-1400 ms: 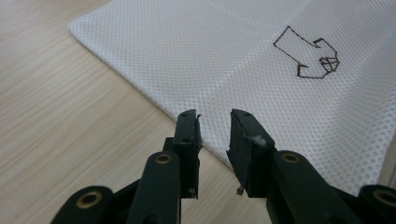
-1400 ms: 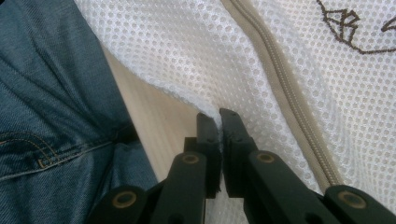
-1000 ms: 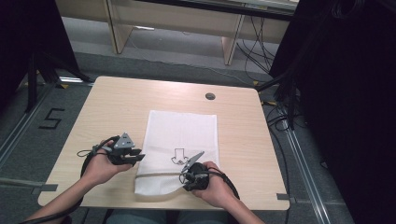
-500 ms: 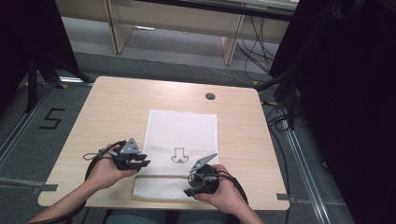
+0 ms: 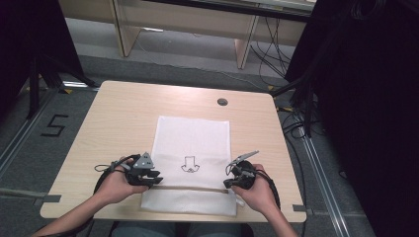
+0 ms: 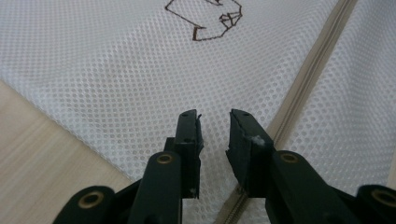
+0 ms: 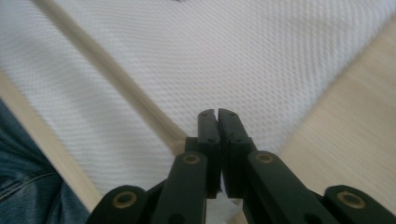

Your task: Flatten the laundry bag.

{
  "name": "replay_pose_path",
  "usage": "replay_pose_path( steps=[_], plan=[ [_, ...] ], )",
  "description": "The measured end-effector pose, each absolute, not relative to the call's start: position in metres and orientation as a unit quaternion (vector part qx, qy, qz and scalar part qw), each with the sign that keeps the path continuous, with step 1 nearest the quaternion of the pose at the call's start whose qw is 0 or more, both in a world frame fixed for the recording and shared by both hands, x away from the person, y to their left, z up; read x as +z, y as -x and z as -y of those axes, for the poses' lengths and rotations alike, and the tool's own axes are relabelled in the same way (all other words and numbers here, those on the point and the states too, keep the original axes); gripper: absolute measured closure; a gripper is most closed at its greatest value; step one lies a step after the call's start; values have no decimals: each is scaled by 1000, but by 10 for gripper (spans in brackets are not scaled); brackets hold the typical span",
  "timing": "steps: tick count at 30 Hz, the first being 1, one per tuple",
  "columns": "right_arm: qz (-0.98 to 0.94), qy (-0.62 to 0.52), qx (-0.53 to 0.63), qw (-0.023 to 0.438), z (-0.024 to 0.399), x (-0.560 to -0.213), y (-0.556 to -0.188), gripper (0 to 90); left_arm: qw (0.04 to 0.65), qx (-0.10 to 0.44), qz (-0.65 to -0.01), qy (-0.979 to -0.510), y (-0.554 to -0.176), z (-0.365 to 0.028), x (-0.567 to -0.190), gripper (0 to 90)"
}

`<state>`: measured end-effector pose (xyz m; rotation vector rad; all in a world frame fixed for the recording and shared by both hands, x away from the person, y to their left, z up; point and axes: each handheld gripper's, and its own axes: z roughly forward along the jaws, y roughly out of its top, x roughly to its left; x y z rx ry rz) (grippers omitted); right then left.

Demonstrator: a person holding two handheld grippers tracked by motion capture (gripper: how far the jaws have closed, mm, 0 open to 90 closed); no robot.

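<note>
I have a white mesh bag (image 5: 192, 163) lying flat on the table (image 5: 118, 123), near my edge and about centred side to side. Its near end reaches almost to the table's front edge. A small dark line drawing (image 5: 189, 165) sits on the mesh around the middle, and a pale zip (image 5: 192, 188) runs straight across the bag just nearer to me than that drawing.

My left gripper (image 5: 150, 177) is at the bag's left edge, right by the zip's left end. In the left gripper view the left gripper (image 6: 214, 122) has its jaws apart with nothing between them, hanging over the mesh with the zip (image 6: 308, 74) running up and away just to their right and the drawing (image 6: 205, 18) farther ahead.

My right gripper (image 5: 228, 183) is at the bag's right edge, by the zip's other end. In the right gripper view the right gripper (image 7: 218, 114) has its jaws pressed together; I cannot tell whether any mesh is pinched between them. The zip (image 7: 107, 79) passes just to their left, and blue denim (image 7: 28, 177) shows beyond the table's edge.

A round grommet (image 5: 222, 101) sits in the far part of the table, well apart from the bag.
</note>
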<state>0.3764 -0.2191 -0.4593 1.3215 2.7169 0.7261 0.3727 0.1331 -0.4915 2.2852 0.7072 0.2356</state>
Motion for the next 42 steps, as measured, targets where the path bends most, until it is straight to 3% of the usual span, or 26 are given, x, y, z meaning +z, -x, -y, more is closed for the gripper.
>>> replay_pose_path(
  steps=[22, 25, 27, 28, 31, 42],
  plan=[
    [-877, -433, 208, 17, 216, -482, -388, 900, 306, 73, -257, -914, -379, -137, -500, 759],
    [-878, -427, 217, 18, 217, -483, -388, 899, 322, 71, -272, -904, -378, -136, -501, 757],
    [-877, -425, 224, 21, 218, -482, -388, 873, 310, 80, -248, -914, -380, -137, -497, 751],
    [-875, -426, 227, 27, 220, -481, -388, 865, 335, 80, -274, -898, -378, -134, -499, 748],
    [-864, -442, 239, 38, 225, -473, -384, 835, 356, 82, -270, -891, -378, -133, -494, 732],
    [-848, -449, 274, 69, 241, -469, -382, 715, 390, 107, -267, -875, -378, -133, -492, 626]
  ],
)
